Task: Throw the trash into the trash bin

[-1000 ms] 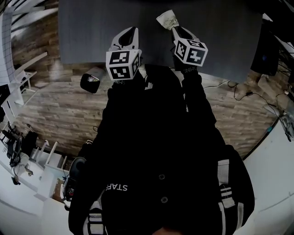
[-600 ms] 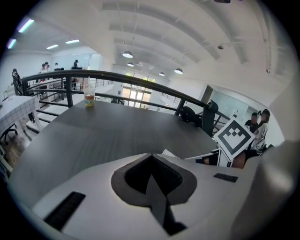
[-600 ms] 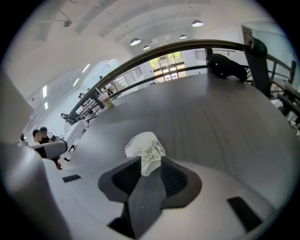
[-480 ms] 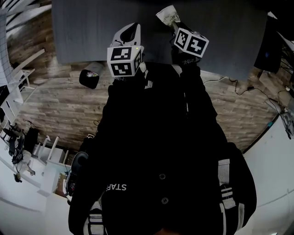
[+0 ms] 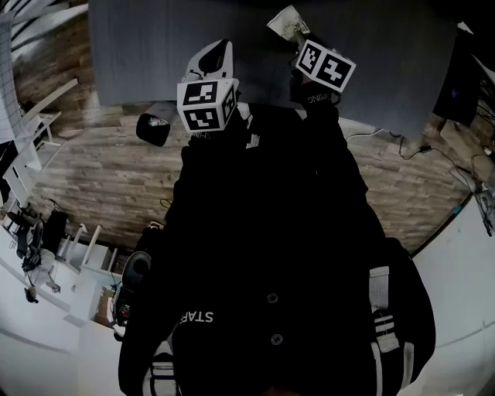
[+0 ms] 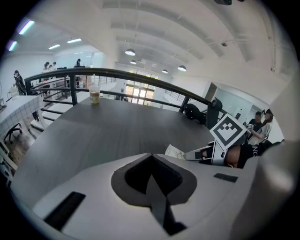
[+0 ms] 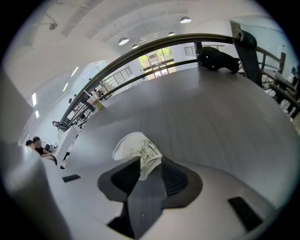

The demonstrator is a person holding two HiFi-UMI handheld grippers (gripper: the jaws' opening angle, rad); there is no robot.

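Cup (image 5: 283, 23) over table (image 5: 139, 54); likely bin (image 5: 153, 129) on floor at left.
Left gripper (image 6: 151, 157) closed, empty. Right gripper (image 7: 140, 164) clamps the crushed cup wall. Risk: the thin, off-centre pinch may let the cup slip out before it reaches the bin.

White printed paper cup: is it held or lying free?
Held: the right hand-held gripper is shut on the white printed paper cup.
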